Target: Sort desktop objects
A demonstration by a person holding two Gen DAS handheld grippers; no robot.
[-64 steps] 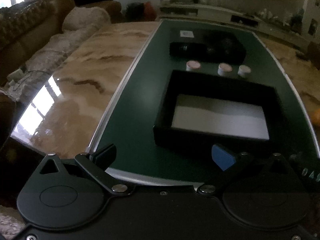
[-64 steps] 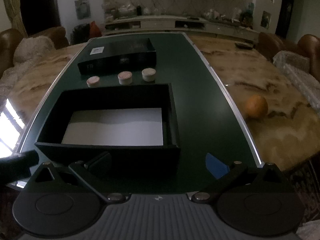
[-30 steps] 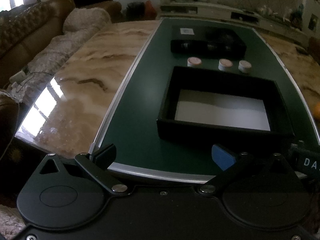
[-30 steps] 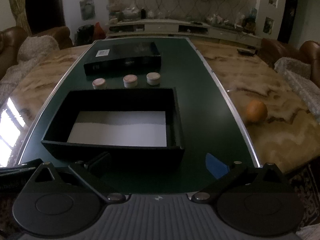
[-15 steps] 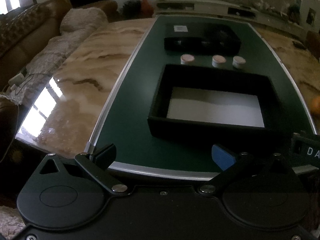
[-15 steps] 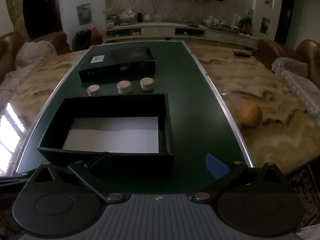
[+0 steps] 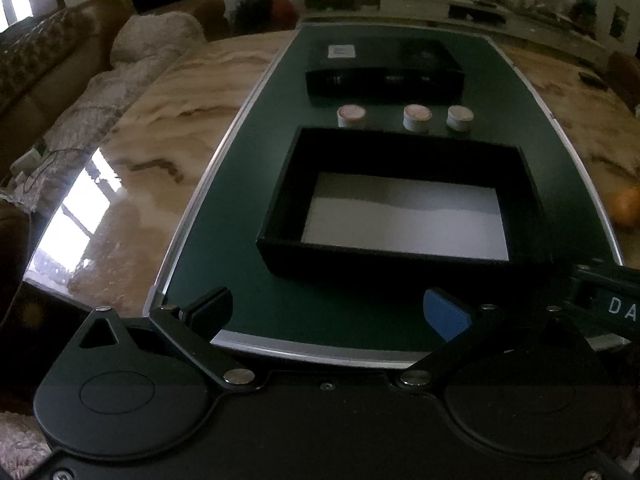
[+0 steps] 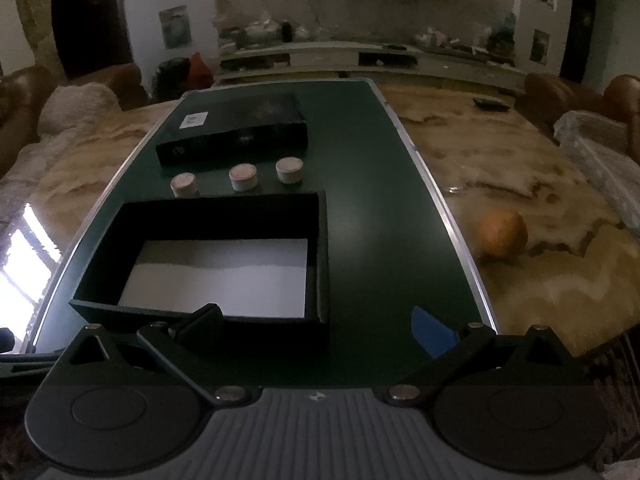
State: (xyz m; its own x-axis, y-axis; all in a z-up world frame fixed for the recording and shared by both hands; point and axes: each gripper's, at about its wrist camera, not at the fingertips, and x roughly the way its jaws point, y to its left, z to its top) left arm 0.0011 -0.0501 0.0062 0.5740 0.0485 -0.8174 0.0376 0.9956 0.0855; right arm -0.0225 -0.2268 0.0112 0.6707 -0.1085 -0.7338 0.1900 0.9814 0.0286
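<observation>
1. On the green mat point(image 8: 372, 208) sits the open black box point(image 8: 324, 256), white bottom showing and nothing in it. Looks like that's where the sorted stuff goes.
2. Right behind it, three little caps point(image 8: 243, 177) are lined up in a row, close to the far wall but not touching it. My guess is they're the things to sort, none picked yet.
3. Behind those is a closed black case point(image 8: 236, 136) with a white label, just beyond the caps.
4. Left gripper point(image 7: 326, 312) hangs at the near mat edge, jaws wide apart, holding nothing.
5. Right gripper point(image 8: 316, 324) is the same deal, jaws spread and empty, its left finger over the box's near wall. Both seem parked so either one can reach over the box to the caps.
6. Off the mat on the marble desk point(image 8: 540, 280), an orange point(image 8: 502, 232) sits well to the right.
</observation>
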